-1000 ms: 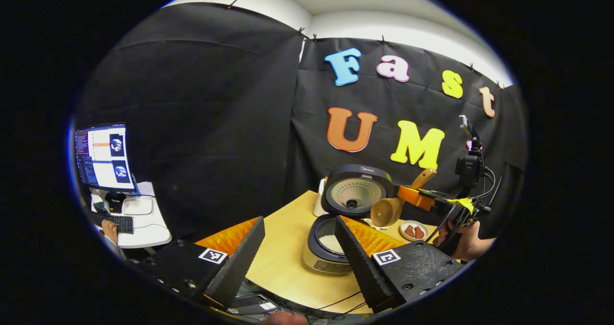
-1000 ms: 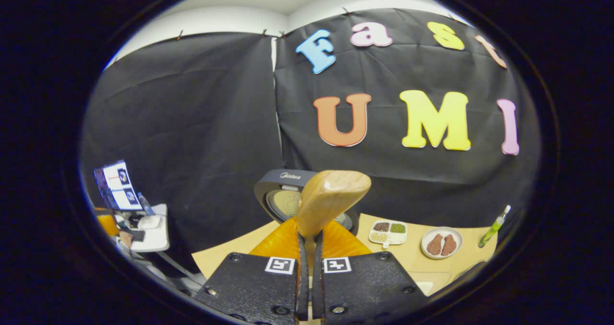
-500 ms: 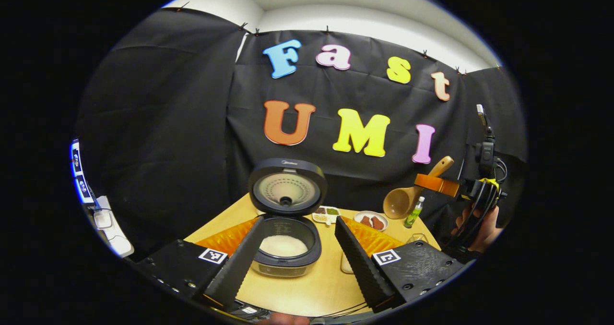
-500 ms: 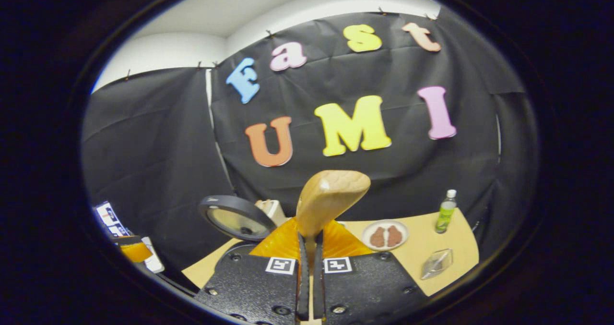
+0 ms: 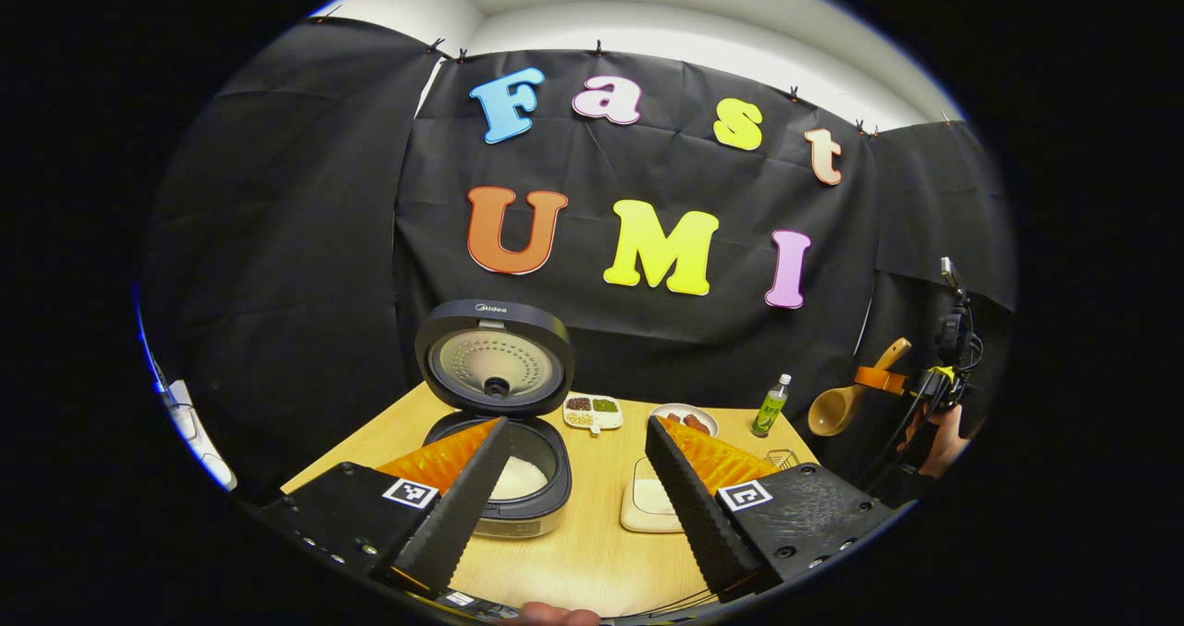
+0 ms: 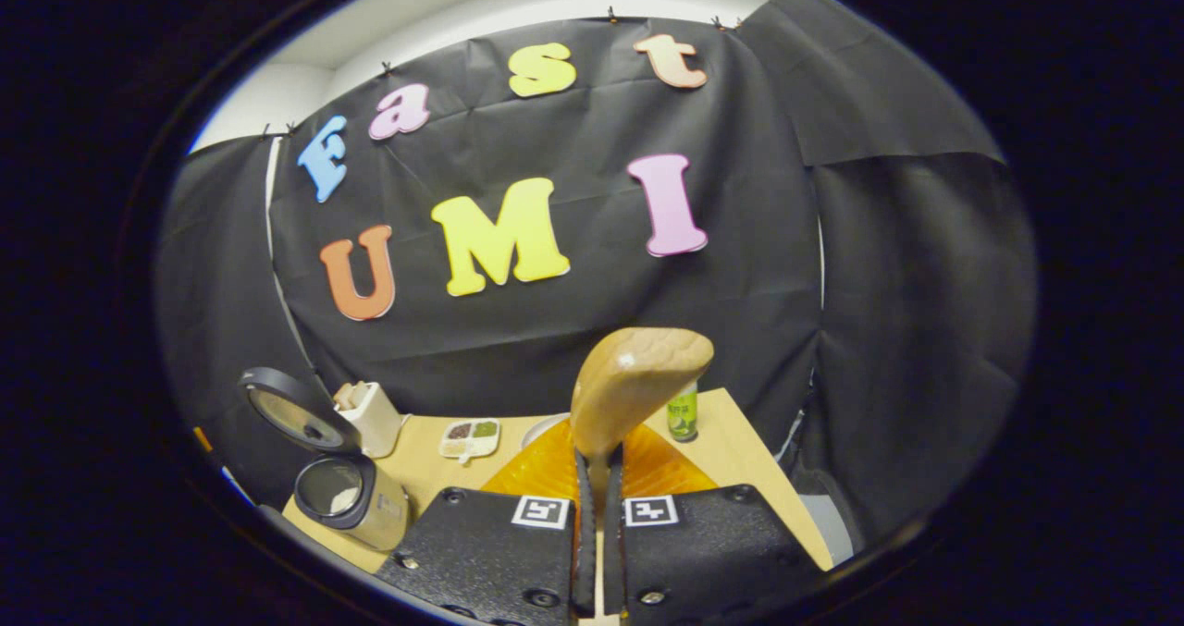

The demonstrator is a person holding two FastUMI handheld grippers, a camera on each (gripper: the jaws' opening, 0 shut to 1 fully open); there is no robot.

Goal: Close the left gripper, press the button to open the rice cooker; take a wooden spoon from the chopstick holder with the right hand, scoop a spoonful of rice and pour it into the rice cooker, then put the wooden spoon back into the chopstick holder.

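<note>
The rice cooker (image 5: pixel 518 501) stands open on the wooden table (image 5: pixel 592 552), lid (image 5: pixel 495 367) upright and white rice (image 5: pixel 518 476) in its pot. My left gripper (image 5: pixel 573 483) is open above the table's front, its left finger in front of the cooker. Far to the right, my right gripper (image 5: pixel 879 381) is shut on the wooden spoon (image 5: pixel 837 409), whose bowl hangs low and looks bare. In the right gripper view the spoon's handle end (image 6: pixel 638 376) sticks up from my right gripper (image 6: pixel 597 464). The cooker (image 6: pixel 350 492) and the white chopstick holder (image 6: pixel 375 415) sit at the left.
A white rice dish (image 5: pixel 652 504) lies between my left fingers. Behind it stand a sectioned grain dish (image 5: pixel 593 411), a plate of brown pieces (image 5: pixel 686 415) and a green bottle (image 5: pixel 770 406). A hand (image 5: pixel 934 427) holds the right gripper past the table's right edge.
The right gripper has carried the spoon from over the cooker off to the right, beyond the table edge. The left gripper has turned right, so the cooker now lies to its left.
</note>
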